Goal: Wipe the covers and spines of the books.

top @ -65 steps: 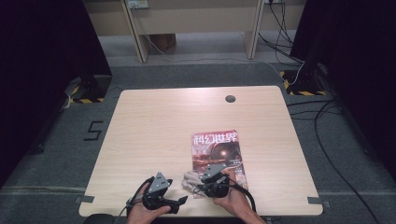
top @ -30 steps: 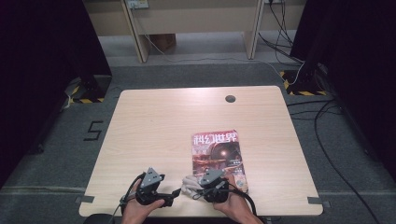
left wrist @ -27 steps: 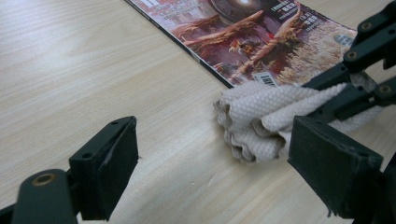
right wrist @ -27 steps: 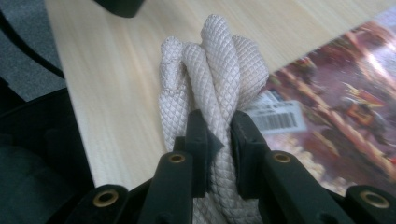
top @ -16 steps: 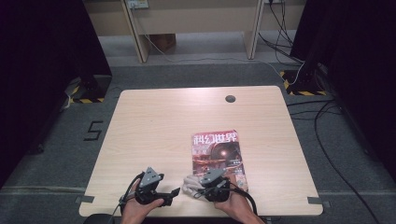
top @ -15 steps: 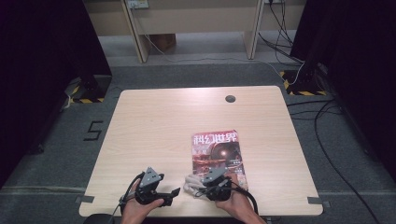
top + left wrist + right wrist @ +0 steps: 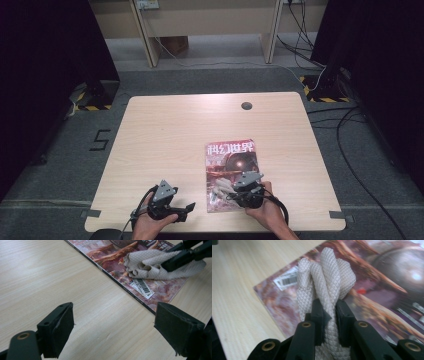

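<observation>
Here a bunched, waffle-textured cloth (image 7: 325, 282) rests on a flat glossy magazine (image 7: 384, 292).

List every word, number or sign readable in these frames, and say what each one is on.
"科幻世界": large white title across the top of the magazine cover, high view.
"5": dark figure marked on the grey floor left of the table.
Barcode label on the magazine: its digits are too small to read.
Small print at the cover's edge, right gripper view: too blurred to read.
</observation>
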